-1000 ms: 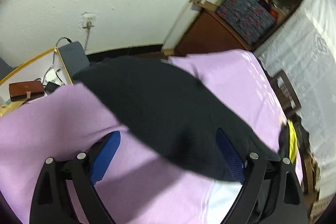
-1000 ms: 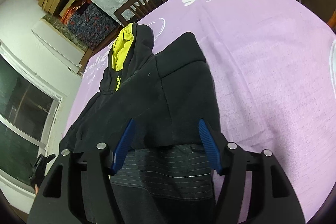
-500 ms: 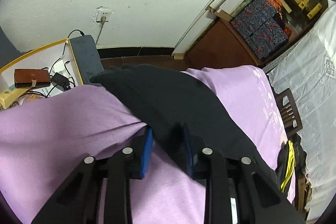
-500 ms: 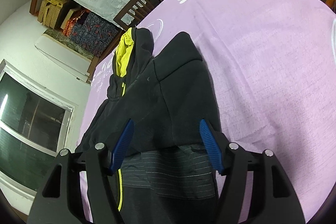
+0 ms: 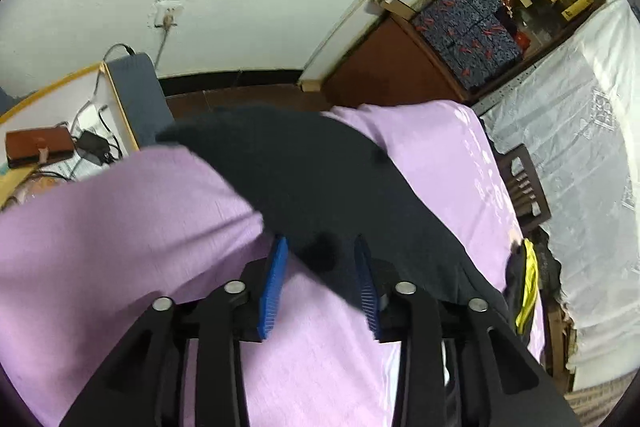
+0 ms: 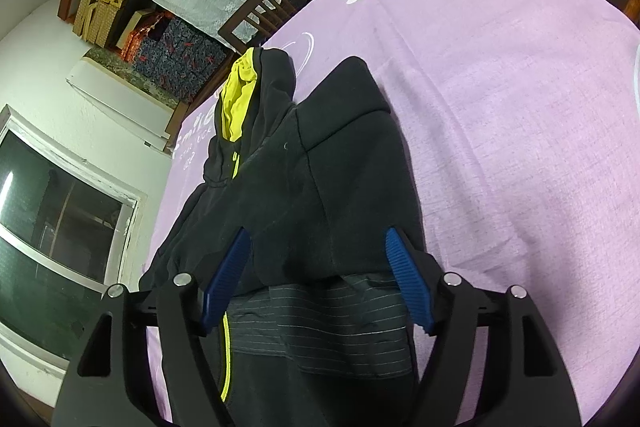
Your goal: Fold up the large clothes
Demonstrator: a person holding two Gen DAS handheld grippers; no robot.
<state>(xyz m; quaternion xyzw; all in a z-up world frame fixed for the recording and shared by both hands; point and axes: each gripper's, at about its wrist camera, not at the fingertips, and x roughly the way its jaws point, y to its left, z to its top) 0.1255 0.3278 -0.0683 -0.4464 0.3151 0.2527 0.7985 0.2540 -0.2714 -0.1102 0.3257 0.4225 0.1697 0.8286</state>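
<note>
A black hoodie point(image 6: 320, 167) with a yellow-lined hood point(image 6: 238, 103) and yellow zip lies on the purple cloth point(image 6: 500, 107). Its right sleeve is folded across the body. My right gripper point(image 6: 316, 267) is open, its blue fingers straddling the folded sleeve just above the striped hem band point(image 6: 320, 323). In the left wrist view the other sleeve point(image 5: 288, 163) stretches out across the purple cloth point(image 5: 120, 227) toward the far edge. My left gripper point(image 5: 320, 267) is shut on a fold of this sleeve. The hood shows at the right point(image 5: 526, 283).
A desk with a brown wallet point(image 5: 38, 147), cables and a grey board point(image 5: 136, 95) stands beyond the far left edge. A wooden chair point(image 5: 524, 183) and a lace-covered table point(image 5: 580, 147) stand at the right. A shelf with boxes point(image 5: 472, 19) is by the wall.
My left gripper went from wide open to closed on the sleeve, then pulled it a little; the view is blurred by motion. The right gripper stayed open and drew slightly nearer the hem.
</note>
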